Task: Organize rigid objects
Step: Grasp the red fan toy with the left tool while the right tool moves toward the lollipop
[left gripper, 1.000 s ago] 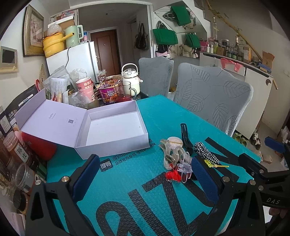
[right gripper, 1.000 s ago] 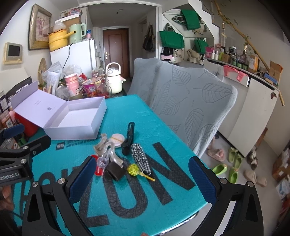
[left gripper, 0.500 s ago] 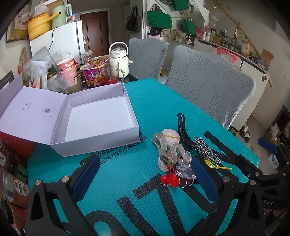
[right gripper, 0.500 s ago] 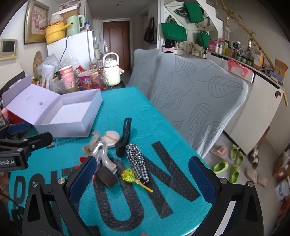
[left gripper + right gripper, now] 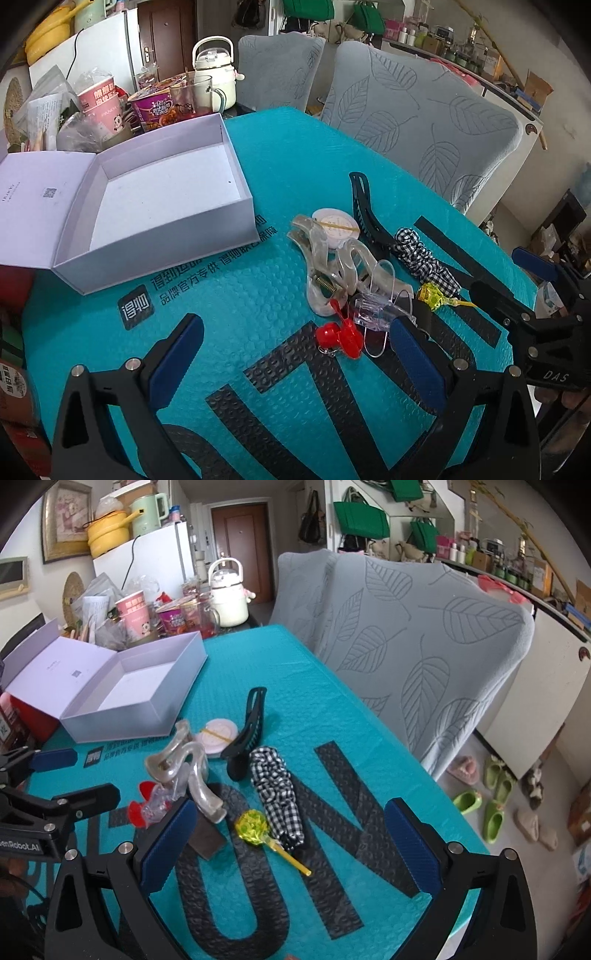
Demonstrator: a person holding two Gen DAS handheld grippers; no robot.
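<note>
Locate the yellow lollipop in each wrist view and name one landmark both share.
Left wrist: yellow lollipop right of centre, beside the checked scrunchie.
Right wrist: lollipop centre, low, between the tool fingers.
Shared landmark: open white box.

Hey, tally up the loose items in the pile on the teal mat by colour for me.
Clear plastic hair clips: 3
Black hair clip: 1
Red clip: 1
Black-and-white checked scrunchie: 1
Yellow lollipop: 1
Round pale compact: 1
Dark card: 1
Total: 9
</note>
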